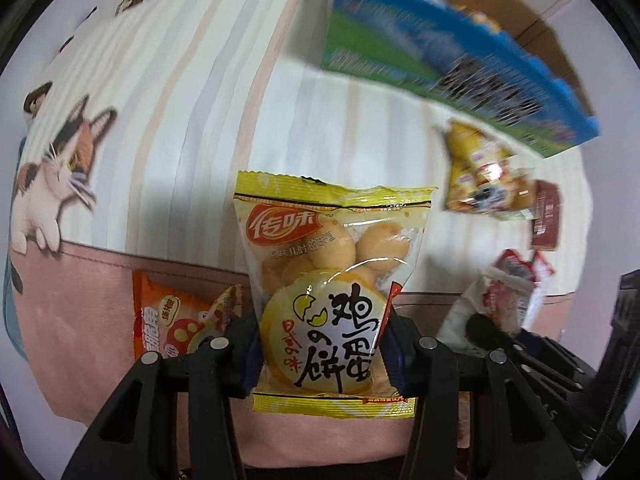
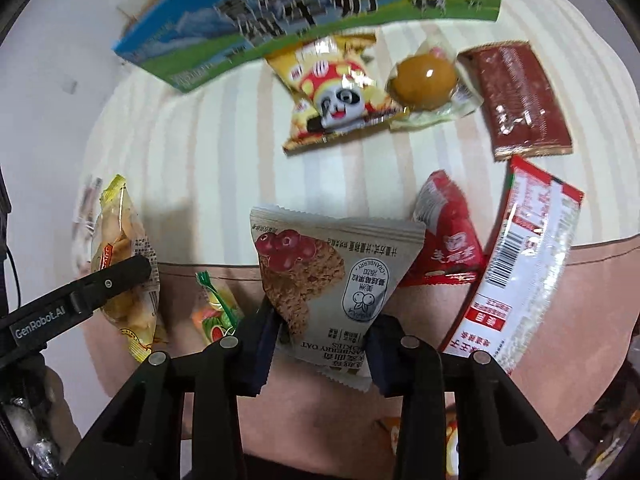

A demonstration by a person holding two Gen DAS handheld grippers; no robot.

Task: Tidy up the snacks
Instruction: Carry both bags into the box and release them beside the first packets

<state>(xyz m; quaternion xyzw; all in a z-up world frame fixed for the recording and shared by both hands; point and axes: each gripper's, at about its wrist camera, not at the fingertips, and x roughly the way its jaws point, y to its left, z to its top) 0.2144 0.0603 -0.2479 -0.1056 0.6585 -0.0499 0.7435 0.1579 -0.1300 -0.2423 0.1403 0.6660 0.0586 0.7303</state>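
Snacks are in both grippers at once. The left gripper [image 1: 322, 354] is clamped on a yellow egg-biscuit packet [image 1: 334, 280], its pads pressing the lower half from either side so that the packet stands up ahead of the camera, above the striped cloth [image 1: 180, 120]. The right gripper [image 2: 320, 354] is closed on a cranberry oat cookie packet [image 2: 332, 288], held near its bottom seam with the top fanning out.

Both hands seem to be carrying their packets toward the blue-and-green carton [image 2: 280, 12] at the far edge of the cloth; that carton looks like the likely place to put them, though I cannot see an opening in it. To do this well, I'd keep each squeeze light, since the biscuits inside would crush easily, and bring one hand in at a time so the two don't collide over the pile.

Loose packets lie nearby: a panda packet [image 2: 340, 96], a wrapped egg [image 2: 424, 80], a dark red bar [image 2: 520, 100] and a red packet [image 2: 444, 236]. Both grippers point forward and slightly downward, close together, the left one's finger showing at the edge of the right view.
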